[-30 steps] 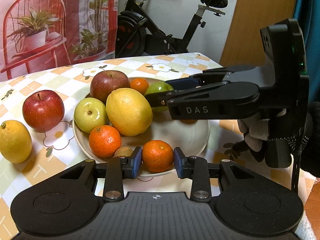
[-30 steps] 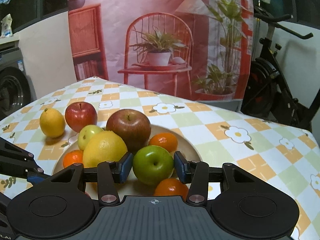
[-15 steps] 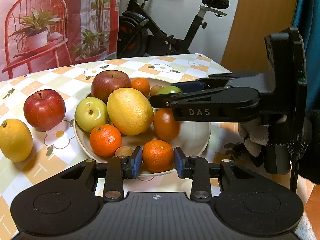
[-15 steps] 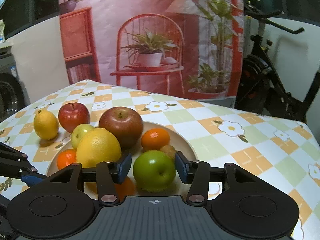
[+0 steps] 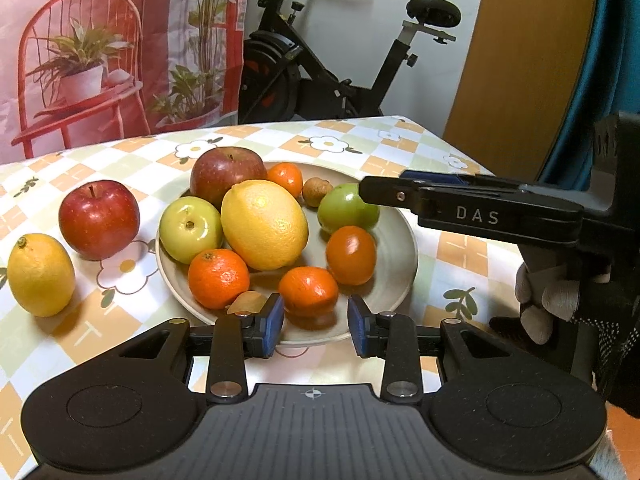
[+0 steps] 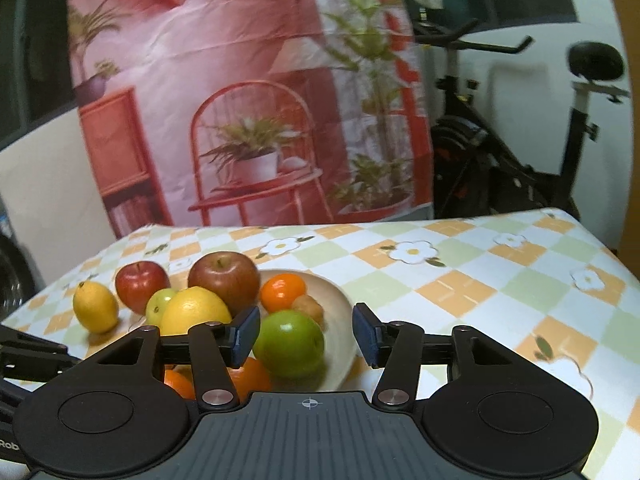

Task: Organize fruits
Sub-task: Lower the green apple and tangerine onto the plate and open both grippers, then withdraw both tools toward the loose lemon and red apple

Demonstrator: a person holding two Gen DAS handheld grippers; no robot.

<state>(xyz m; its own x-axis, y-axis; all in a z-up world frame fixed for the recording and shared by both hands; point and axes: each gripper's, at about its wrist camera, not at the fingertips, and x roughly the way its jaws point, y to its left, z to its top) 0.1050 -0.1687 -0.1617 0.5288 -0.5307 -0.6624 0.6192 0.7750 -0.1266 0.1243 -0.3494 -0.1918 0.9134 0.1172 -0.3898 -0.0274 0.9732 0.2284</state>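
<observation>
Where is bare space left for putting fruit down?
Free: the plate's right inner side beyond the green apple, and the tablecloth right of the plate. Crowded: the plate's left half around the large lemon.

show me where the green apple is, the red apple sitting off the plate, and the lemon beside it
green apple (image 6: 288,344), right wrist view, middle of its front.
red apple (image 5: 99,219), left wrist view, centre of its skin.
lemon (image 5: 41,275), left wrist view, middle of its body.

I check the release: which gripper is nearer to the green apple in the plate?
Right. The right gripper, jaws opening, has the green apple between them; the left gripper is at the plate's near rim.
</observation>
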